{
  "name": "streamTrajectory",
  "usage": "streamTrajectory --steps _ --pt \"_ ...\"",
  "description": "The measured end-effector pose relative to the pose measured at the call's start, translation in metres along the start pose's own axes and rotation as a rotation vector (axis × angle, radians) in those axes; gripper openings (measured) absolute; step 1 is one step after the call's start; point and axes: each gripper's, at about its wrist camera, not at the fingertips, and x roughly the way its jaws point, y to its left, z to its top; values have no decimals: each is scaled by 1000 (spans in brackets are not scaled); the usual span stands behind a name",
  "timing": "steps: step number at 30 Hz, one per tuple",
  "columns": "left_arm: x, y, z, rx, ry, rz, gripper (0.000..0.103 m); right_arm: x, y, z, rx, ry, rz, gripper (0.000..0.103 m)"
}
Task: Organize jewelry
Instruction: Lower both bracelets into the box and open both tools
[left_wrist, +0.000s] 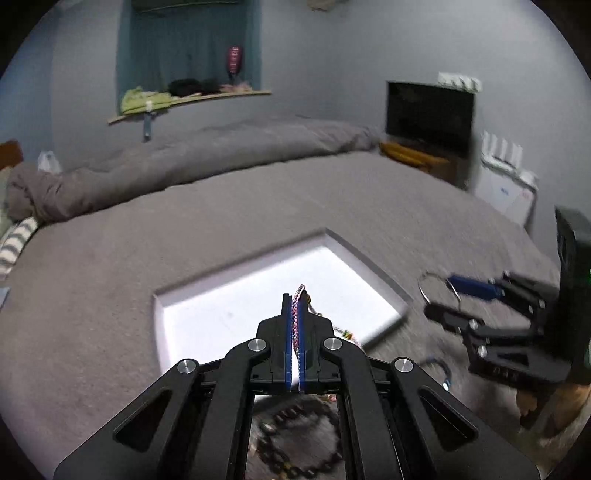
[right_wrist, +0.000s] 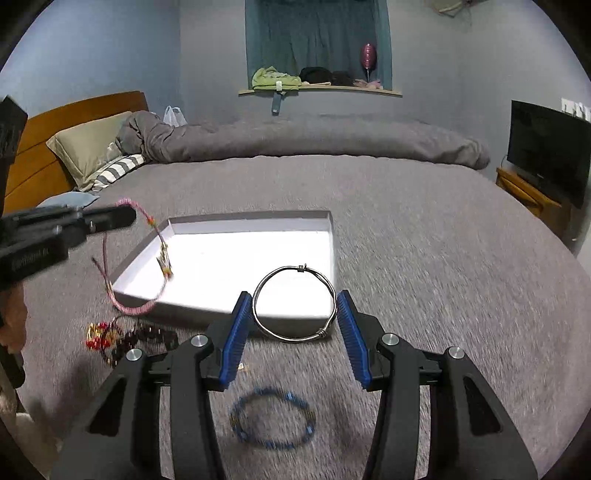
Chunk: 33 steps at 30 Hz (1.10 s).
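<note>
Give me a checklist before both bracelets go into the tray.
1. Left gripper shut on pink bracelet: ok.
2. Right gripper pads against silver bangle: ok.
3. White tray holds nothing yet: ok.
4. Pink bracelet's dangling charms clear of the tray rim: cannot tell, they hang right at it.
5. Blue bracelet, dark bead bracelet and red-gold piece still on the bed: not ok, left to sort.
</note>
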Motion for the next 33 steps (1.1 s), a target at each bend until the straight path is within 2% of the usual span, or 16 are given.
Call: streamTrajectory --steps 3,7,11,14,19,23,33 --pt "13 21 9 -69 -17 39 2 14 7 14 -14 -1 -18 47" --pt "32 40 4 -125 -10 95 2 37 14 28 -36 23 -42 47" --pt "49 58 -9 -155 35 129 2 60 22 36 -32 71 -22 47" --pt "66 71 -23 -159 103 147 2 77 25 31 -6 113 -7 47" --pt "89 89 -41 -192 205 149 2 95 29 18 -43 196 -24 47" --pt "96 89 -46 -170 248 172 2 106 26 12 -33 257 -20 47" --pt "103 97 -60 -166 301 203 3 108 21 9 -31 292 -20 48"
